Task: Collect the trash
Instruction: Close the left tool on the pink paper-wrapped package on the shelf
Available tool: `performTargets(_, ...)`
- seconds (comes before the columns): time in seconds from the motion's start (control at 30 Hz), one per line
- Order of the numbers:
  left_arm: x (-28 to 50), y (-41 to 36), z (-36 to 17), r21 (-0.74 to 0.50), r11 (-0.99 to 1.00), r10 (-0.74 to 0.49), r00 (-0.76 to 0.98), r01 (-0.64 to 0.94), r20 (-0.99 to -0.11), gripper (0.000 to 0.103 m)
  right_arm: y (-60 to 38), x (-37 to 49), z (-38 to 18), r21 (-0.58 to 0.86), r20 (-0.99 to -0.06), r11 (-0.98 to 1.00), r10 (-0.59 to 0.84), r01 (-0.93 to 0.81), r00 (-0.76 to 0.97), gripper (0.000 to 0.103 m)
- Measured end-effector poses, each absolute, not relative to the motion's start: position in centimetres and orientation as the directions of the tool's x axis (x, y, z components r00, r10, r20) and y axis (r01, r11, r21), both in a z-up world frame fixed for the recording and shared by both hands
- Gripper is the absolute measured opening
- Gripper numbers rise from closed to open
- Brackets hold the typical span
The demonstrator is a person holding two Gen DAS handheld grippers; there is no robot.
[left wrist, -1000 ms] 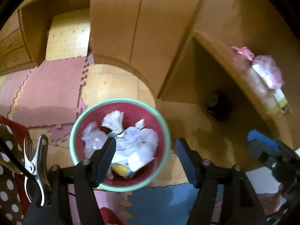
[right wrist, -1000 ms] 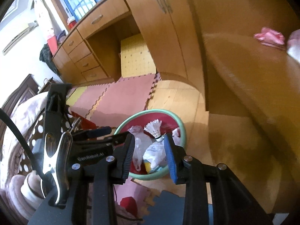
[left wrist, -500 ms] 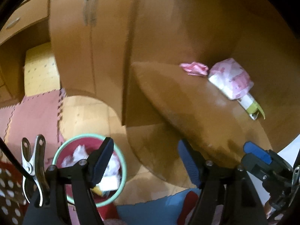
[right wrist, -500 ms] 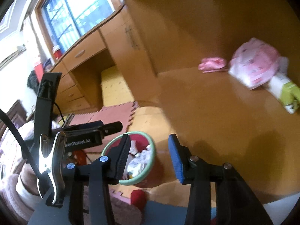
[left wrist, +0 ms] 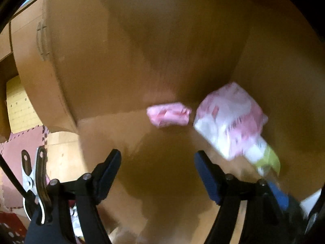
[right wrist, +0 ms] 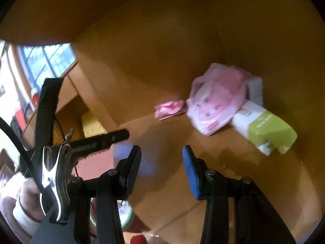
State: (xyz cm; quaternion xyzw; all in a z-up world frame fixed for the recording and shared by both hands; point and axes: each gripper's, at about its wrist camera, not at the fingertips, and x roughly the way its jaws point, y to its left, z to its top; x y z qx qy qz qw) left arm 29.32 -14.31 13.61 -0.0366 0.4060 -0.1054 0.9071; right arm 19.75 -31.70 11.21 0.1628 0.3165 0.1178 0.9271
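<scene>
Left wrist: pink wrapper [left wrist: 168,117] beyond open, empty left tool [left wrist: 157,170] (blurred).

Blur and cut-offs

Bin [right wrist: 127,219] mostly hidden behind the right gripper's [right wrist: 161,170] fingers; pink bag [left wrist: 229,120] and carton [left wrist: 266,158] smeared by motion; carton print unreadable.

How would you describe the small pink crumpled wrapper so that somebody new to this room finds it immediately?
Look at the wooden tabletop and follow it to the far edge, where it meets the wall. Three pieces of trash lie there in a row. The small pink crumpled wrapper is the leftmost and the smallest, left of the bigger pink and white plastic bag and the white and green carton.
</scene>
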Motion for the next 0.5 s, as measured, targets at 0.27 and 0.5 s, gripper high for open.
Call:
performTargets(0.27,35.4,-18.2,12.3,-0.137,0.986,-0.167,0.663,0.097,-0.73,0.091,-34.7,20.0,10.6,0.438,-0.516,0.893,0.348,-0.108,0.783,0.044)
performTargets(0.5,39.2,-20.2,9.7,-0.102,0.995,-0.09,0.642,0.02,-0.762,0.093,-35.7,19.7,10.4,0.435,-0.514,0.894,0.345,-0.108,0.785,0.043)
